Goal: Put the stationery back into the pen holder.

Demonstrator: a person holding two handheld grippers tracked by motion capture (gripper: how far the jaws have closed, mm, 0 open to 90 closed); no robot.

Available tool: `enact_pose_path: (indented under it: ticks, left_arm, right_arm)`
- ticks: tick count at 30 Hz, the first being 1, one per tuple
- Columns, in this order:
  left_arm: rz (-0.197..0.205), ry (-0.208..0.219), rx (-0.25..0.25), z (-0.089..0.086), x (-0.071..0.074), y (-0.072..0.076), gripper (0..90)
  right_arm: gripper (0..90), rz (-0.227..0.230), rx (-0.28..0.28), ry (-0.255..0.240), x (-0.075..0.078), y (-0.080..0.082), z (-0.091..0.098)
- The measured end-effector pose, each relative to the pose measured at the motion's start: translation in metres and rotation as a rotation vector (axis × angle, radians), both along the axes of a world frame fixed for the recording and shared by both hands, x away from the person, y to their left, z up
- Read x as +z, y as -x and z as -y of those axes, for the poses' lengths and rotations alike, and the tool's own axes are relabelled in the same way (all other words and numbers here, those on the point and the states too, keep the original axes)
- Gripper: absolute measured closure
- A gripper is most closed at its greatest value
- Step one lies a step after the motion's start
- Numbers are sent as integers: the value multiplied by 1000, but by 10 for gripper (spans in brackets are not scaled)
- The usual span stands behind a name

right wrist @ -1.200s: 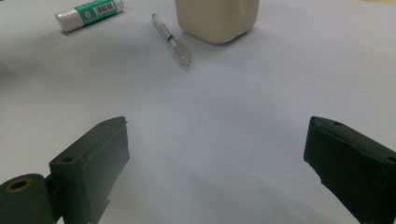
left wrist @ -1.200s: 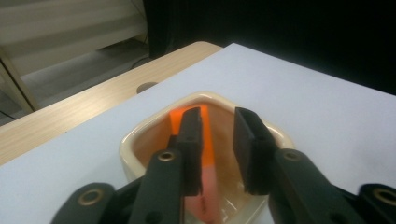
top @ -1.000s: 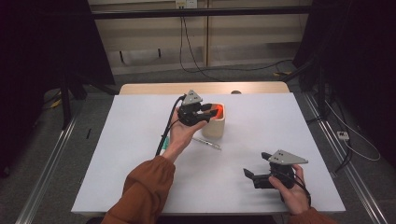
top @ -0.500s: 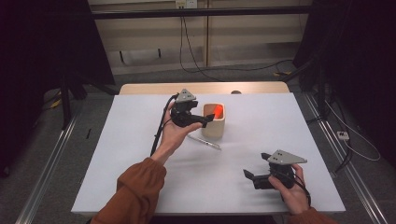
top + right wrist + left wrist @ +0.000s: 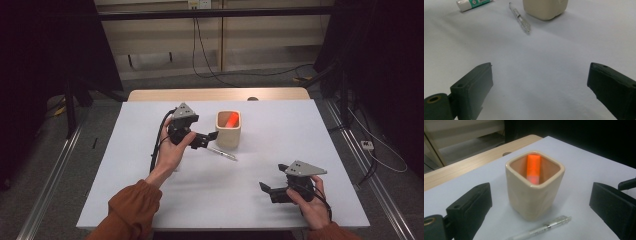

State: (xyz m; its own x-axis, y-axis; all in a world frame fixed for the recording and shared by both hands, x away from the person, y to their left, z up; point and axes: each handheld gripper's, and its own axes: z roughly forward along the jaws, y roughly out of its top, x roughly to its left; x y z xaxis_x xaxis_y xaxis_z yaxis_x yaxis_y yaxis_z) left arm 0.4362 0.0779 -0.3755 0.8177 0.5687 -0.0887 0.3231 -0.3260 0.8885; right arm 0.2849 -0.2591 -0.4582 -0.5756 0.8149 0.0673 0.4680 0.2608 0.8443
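Your left gripper [image 5: 209, 138], jaws just opened wide and empty, sits just left of the cup [image 5: 228, 129]; the pen [image 5: 222, 153] lies in front of it, its long axis slanting toward your farther right gripper [image 5: 267, 190], also wide.

A white table [image 5: 150, 200] stands on grey floor [image 5: 60, 165], with beige cabinets [image 5: 240, 40] behind.
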Motion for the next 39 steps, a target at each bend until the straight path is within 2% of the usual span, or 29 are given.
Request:
enact_pose_path:
  ticks: [4,6,8,11,16,22,27,30,35,39]
  left_arm:
    - [-37,-10,-11,-9,-5,7,47]
    - [-36,-9,4,-14,-8,10,52]
    - [-43,-12,-2,-18,-10,13,53]
    - [-29,-15,-13,-21,-10,22,53]
    - [-5,-42,-26,-28,-14,37,52]
    - [-17,-52,-9,-45,-24,49,53]
    - [-28,-39,34,-61,-34,59,52]
    - [-22,-59,33,-70,-39,67,52]
    - [-28,-49,50,-87,-44,81,53]
    - [-25,-48,62,-98,-48,94,54]
  right_arm:
    - [62,-1,1,4,0,-1,0]
    - [62,-2,1,6,0,-1,0]
    - [62,-4,2,4,0,-1,0]
    - [62,-6,3,4,0,-1,-1]
    - [62,-12,6,9,0,-3,-3]
    - [62,-14,8,14,1,-4,-3]
    - [62,-28,15,11,1,-6,-5]
    - [62,-32,30,17,2,-7,-7]
    - [65,-47,62,17,4,-10,-11]
    - [62,-51,92,39,8,-15,-16]
